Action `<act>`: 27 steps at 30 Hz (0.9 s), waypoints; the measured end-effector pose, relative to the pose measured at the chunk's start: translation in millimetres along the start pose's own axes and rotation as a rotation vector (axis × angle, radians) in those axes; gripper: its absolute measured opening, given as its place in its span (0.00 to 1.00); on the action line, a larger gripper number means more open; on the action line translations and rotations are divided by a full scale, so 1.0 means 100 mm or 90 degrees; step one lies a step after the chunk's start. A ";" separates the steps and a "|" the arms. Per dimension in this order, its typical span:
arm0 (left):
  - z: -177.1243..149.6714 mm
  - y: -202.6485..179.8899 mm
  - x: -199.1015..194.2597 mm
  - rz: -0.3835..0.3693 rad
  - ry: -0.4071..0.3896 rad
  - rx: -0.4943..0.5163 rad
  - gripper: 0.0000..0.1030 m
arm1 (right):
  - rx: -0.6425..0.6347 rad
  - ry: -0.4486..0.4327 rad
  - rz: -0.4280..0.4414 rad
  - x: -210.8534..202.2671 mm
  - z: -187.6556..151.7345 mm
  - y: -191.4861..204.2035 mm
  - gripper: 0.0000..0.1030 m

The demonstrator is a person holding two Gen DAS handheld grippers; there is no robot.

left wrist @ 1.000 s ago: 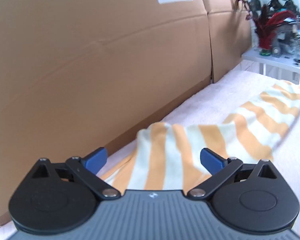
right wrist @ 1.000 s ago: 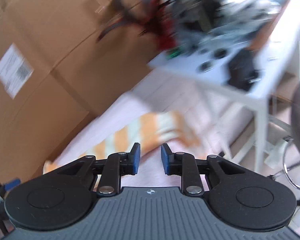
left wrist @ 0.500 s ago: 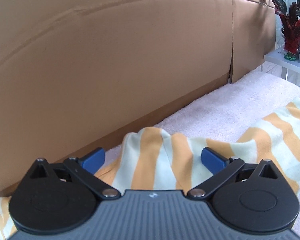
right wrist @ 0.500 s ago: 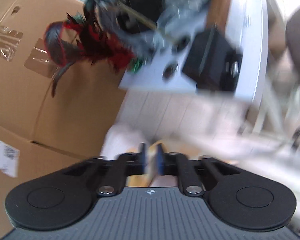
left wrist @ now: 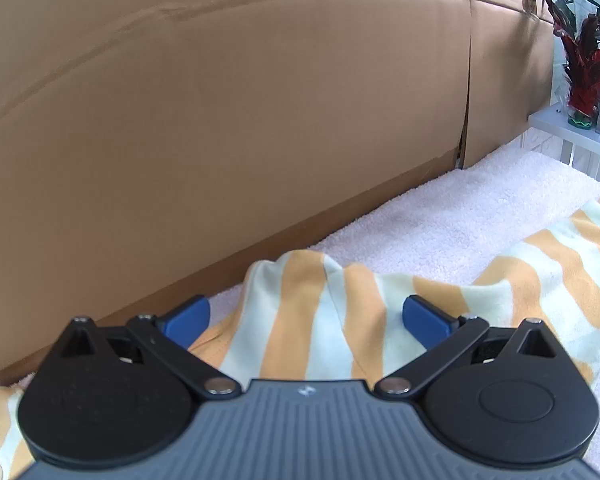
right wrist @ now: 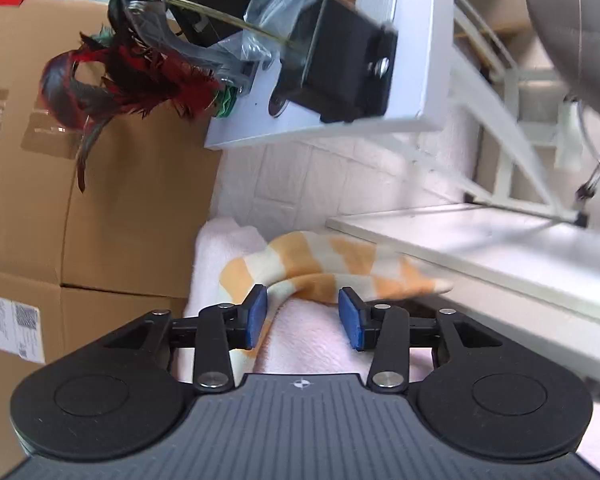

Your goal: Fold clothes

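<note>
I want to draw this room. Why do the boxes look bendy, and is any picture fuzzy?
Left wrist view: sharp, but the fisheye lens bows the cardboard box into a curve. Right wrist view: tilted, the striped cloth and white shelf smeared by motion blur, while the right gripper stays crisp.

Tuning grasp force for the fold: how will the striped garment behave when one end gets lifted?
Probably floppy: the striped garment bunches into soft ridges between the left gripper's open fingers, so it will sag. Likely light, being thin cloth. The pink towel underneath looks nubby, so expect some drag, not sliding.
</note>
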State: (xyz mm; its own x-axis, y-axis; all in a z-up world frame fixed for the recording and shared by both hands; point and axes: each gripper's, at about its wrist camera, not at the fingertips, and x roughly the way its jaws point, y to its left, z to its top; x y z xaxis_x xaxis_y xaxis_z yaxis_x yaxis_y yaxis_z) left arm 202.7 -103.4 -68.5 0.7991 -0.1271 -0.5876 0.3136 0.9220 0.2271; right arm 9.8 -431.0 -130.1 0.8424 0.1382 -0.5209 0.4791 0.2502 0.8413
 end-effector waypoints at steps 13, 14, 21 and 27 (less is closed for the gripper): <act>0.01 0.06 0.04 -0.024 0.012 -0.032 0.99 | -0.245 -0.216 -0.073 -0.36 -0.04 0.39 0.03; 0.01 0.05 0.04 -0.022 0.011 -0.029 0.99 | -0.251 -0.205 -0.066 -0.40 -0.07 0.40 0.06; 0.01 0.03 0.02 -0.023 0.011 -0.031 0.99 | -0.155 -0.004 0.051 -0.35 -0.29 0.41 0.36; 0.02 0.04 0.00 -0.010 0.005 -0.037 0.99 | -0.109 -0.004 0.044 -0.02 -0.38 0.48 0.37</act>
State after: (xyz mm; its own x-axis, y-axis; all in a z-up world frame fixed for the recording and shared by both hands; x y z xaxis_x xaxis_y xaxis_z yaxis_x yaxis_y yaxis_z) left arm 204.9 -100.0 -66.3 0.7901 -0.1388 -0.5971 0.2957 0.9395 0.1729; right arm 21.6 -382.8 -93.8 0.8736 0.1544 -0.4615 0.3719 0.3998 0.8378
